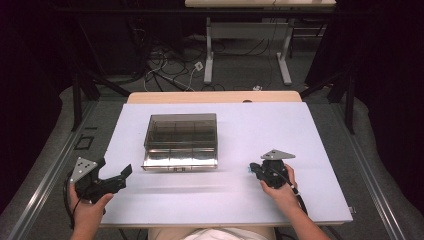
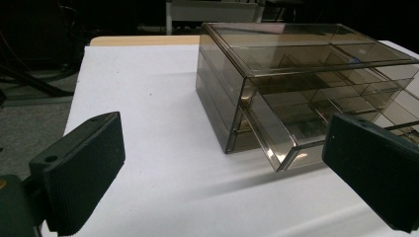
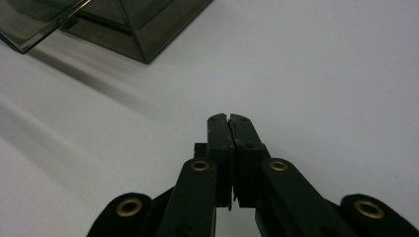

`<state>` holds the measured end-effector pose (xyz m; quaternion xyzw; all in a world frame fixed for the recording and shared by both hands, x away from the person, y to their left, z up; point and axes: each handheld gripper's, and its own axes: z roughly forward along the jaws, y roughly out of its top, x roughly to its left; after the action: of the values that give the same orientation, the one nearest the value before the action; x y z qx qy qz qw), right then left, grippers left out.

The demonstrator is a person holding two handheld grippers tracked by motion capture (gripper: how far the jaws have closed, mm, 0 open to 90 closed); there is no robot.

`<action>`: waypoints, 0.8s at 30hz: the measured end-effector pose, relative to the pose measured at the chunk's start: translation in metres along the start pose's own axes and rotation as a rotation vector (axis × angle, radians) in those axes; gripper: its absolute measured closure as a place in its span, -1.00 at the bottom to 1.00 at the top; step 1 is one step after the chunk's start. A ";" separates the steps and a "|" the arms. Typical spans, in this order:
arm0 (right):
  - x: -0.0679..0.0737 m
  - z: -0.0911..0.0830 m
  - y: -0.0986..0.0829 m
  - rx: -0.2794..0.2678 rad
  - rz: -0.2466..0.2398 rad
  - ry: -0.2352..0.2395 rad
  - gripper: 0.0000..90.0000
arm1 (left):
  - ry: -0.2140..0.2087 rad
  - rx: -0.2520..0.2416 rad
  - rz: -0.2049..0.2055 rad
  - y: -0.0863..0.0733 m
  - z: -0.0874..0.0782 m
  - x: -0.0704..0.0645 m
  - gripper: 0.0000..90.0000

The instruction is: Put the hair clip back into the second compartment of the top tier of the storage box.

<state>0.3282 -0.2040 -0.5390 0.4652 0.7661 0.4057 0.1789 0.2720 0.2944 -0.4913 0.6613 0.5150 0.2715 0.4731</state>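
High view: smoky drawer box [image 1: 180,141], tabletop [image 1: 300,130].

Smoky brown against white
Translucent brown drawer box [image 1: 180,141] on a white counter [image 1: 280,125]; black grippers with brass-coloured rivets.

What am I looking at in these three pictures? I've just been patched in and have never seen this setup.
A person sits at a white table with a handheld two-jaw gripper in each hand. The high view looks down from above; the other two cameras ride on the grippers. The left gripper has its jaws wide apart and faces a smoky clear drawer box, whose bottom drawer is pulled partly out. The right gripper has its jaws pressed together, empty, over bare table. Neither gripper holds anything.
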 end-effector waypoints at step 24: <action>-0.003 -0.027 0.010 -0.140 0.012 -0.021 0.97 | 0.011 -0.012 -0.019 -0.002 -0.006 0.003 -0.94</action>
<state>0.3175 -0.2161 -0.5148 0.4602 0.7312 0.4545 0.2169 0.2673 0.2988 -0.4906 0.6521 0.5221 0.2737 0.4767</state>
